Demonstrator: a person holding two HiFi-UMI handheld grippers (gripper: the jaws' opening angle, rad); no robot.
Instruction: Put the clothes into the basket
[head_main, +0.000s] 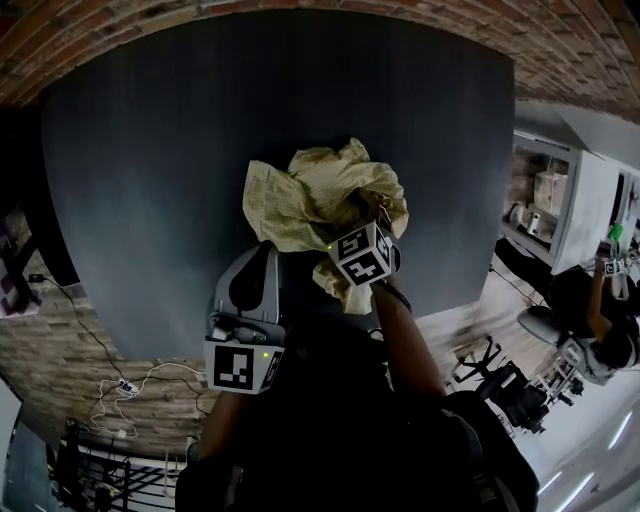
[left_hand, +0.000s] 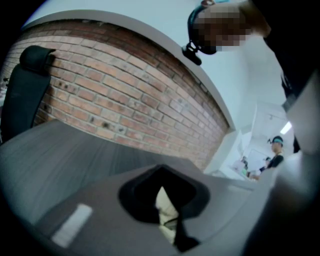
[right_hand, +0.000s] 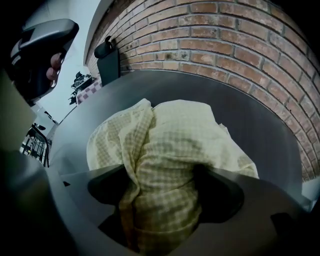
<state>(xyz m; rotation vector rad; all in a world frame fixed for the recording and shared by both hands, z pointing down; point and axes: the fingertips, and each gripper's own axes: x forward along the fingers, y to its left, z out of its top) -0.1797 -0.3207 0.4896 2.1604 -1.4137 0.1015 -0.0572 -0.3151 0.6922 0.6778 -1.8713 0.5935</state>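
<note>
A crumpled pale-yellow checked cloth lies on the dark grey table. My right gripper points steeply down into the cloth's near right side, its marker cube just behind it. In the right gripper view the cloth bunches up between the widely spread jaws of the right gripper, so it is open around the fabric. My left gripper hangs over the table's near edge, apart from the cloth. In the left gripper view a pale strip shows in the dark opening of the left gripper; its jaw state is unclear.
A brick wall runs behind the table. A black chair back stands at the table's far side. Cables lie on the floor at the left. A white cabinet and another person are at the right.
</note>
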